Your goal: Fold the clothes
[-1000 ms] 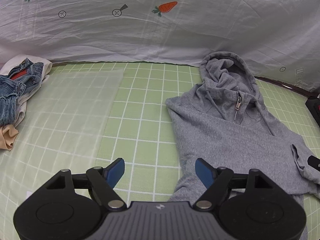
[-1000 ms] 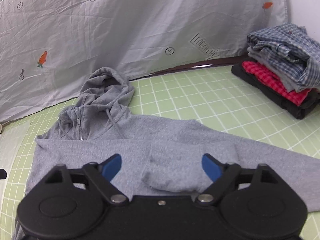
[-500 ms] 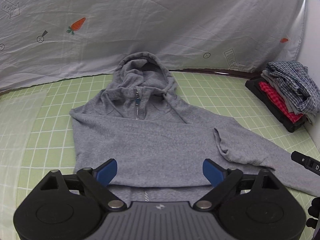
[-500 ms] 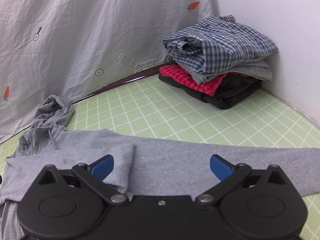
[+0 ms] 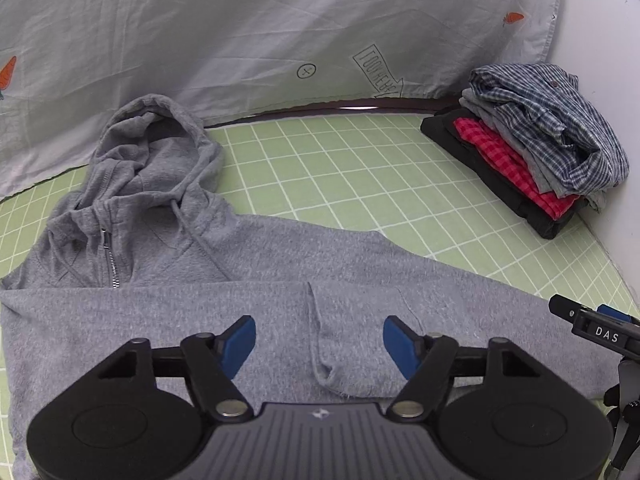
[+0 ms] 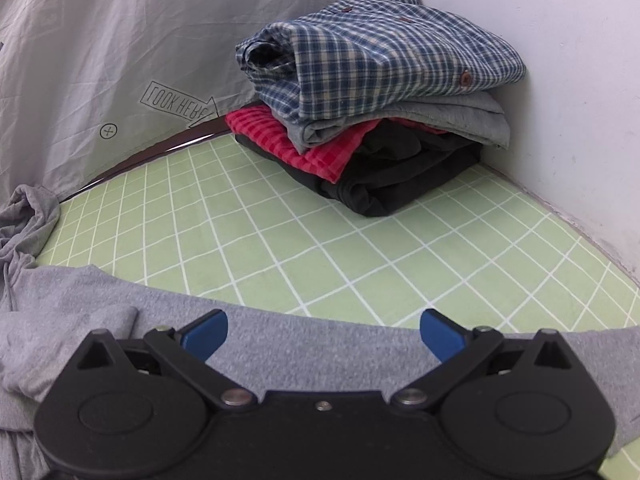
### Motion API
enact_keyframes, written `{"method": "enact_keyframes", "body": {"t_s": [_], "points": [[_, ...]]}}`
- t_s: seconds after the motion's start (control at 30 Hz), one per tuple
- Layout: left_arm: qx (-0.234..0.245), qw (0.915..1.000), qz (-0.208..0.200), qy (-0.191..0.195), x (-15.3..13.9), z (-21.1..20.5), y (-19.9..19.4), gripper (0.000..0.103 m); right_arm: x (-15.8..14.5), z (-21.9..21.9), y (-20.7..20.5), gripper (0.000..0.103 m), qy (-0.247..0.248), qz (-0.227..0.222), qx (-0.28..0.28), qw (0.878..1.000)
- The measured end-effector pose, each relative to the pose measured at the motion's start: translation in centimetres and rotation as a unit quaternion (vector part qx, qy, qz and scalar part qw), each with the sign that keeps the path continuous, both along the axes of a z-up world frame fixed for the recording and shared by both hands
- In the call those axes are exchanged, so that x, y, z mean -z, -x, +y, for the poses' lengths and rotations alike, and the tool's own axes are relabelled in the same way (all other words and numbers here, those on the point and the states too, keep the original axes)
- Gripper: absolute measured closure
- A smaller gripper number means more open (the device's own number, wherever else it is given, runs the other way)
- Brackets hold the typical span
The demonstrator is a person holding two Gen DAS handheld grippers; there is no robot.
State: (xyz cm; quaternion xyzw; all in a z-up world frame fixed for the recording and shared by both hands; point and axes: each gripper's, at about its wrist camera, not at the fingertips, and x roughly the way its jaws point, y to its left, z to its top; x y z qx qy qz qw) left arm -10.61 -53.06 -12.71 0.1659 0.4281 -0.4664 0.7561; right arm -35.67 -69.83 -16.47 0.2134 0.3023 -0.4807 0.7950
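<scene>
The grey hoodie [image 5: 248,264] is lying spread flat on the green grid mat [image 5: 340,168], one sleeve already crossing its chest. The left gripper [image 5: 319,340] is closing over the cuff, nothing pinched yet; the right gripper [image 6: 323,332] is hovering released above the outstretched sleeve, seemingly for folding. Folded clothes [image 6: 380,120] are sitting by the white wall [image 6: 560,80].

A: How many garments lie spread out on the worktop [image 5: 360,168]?

B: One, a grey hoodie [image 5: 248,280]. It has one hood and one zipper.

A: And in the stack of folded clothes [image 6: 384,120], to the right of the hoodie?

B: I count four pieces: one blue checked shirt [image 6: 380,52] on top, one grey piece under it, one red checked piece, and one black piece at the bottom.

A: How many grippers?

B: Two. Each one has two blue pads.

A: And carrots on the sheet [image 5: 240,32] behind the hoodie?

B: Two in the left view, one in the right view.
</scene>
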Motion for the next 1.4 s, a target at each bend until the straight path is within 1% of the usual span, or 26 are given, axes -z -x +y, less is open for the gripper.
{"method": "enact_keyframes", "body": {"t_s": [0.03, 0.07, 0.1, 0.17, 0.2, 0.3, 0.33, 0.4, 0.5, 0.57, 0.67, 0.77, 0.87, 1.0, 1.17, 1.3, 1.4], "points": [[0.008, 0.9999, 0.009, -0.005, 0.4, -0.6, -0.1, 0.055, 0.2, -0.3, -0.2, 0.0, -0.001, 0.005, 0.0, 1.0], [0.015, 0.9997, 0.017, -0.01, 0.8, -1.1, -0.2, 0.061, 0.5, -0.5, -0.3, 0.0, -0.003, 0.008, 0.001, 1.0], [0.021, 0.9994, 0.022, -0.016, 1.1, -1.6, -0.3, 0.071, 0.6, -0.7, -0.5, 0.0, -0.006, 0.011, 0.002, 1.0], [0.025, 0.9991, 0.018, -0.028, 1.7, -2.1, -0.3, 0.073, 1.0, -1.0, -0.8, 0.0, -0.011, 0.017, 0.003, 1.0], [0.026, 0.999, 0.016, -0.033, 1.9, -2.4, -0.3, 0.076, 1.2, -1.1, -0.9, 0.0, -0.013, 0.018, 0.003, 1.0], [0.026, 0.9987, 0.011, -0.042, 2.4, -2.7, -0.6, 0.095, 1.5, -1.0, -1.0, 0.0, -0.017, 0.025, 0.002, 1.0], [0.027, 0.9988, 0.012, -0.04, 2.3, -2.6, -0.7, 0.098, 1.7, -0.9, -1.1, 0.0, -0.018, 0.028, 0.002, 0.999], [0.028, 0.999, 0.01, -0.034, 2.0, -2.2, -0.7, 0.099, 1.8, -0.8, -1.1, 0.0, -0.021, 0.031, 0.003, 0.999], [0.029, 0.9992, -0.006, -0.026, 0.9, -1.4, -0.3, 0.099, 1.7, -0.5, -1.1, 0.0, -0.021, 0.034, 0.004, 0.999], [0.02, 0.9996, -0.013, -0.017, 0.0, -0.4, -0.4, 0.099, 1.4, -0.2, -1.2, 0.0, -0.017, 0.036, 0.001, 0.999], [-0.002, 0.9996, -0.028, -0.007, -1.3, 1.5, -0.8, 0.099, 1.1, 0.3, -1.2, 0.0, -0.01, 0.038, -0.004, 0.999], [-0.034, 0.9987, -0.036, 0.006, -2.5, 3.9, -1.9, 0.099, 0.7, 0.8, -1.4, 0.0, -0.006, 0.04, -0.01, 0.999], [-0.067, 0.9966, -0.046, 0.01, -3.1, 6.2, -3.1, 0.099, 0.6, 1.3, -1.7, 0.0, -0.004, 0.044, -0.017, 0.999], [-0.107, 0.9919, -0.069, 0.004, -3.5, 9.1, -4.8, 0.099, 0.4, 1.7, -2.1, 0.0, 0.001, 0.049, -0.027, 0.998], [-0.151, 0.9834, -0.1, -0.003, -4.1, 12.8, -6.7, 0.099, 0.1, 2.1, -2.4, 0.0, 0.007, 0.056, -0.033, 0.998], [-0.196, 0.9753, -0.101, -0.019, -3.5, 15.1, -8.5, 0.099, 0.2, 2.1, -2.5, 0.0, 0.004, 0.06, -0.032, 0.998], [-0.228, 0.9687, -0.09, -0.039, -2.2, 16.3, -9.7, 0.097, 0.3, 2.1, -2.6, 0.0, 0.003, 0.063, -0.032, 0.997]]}}
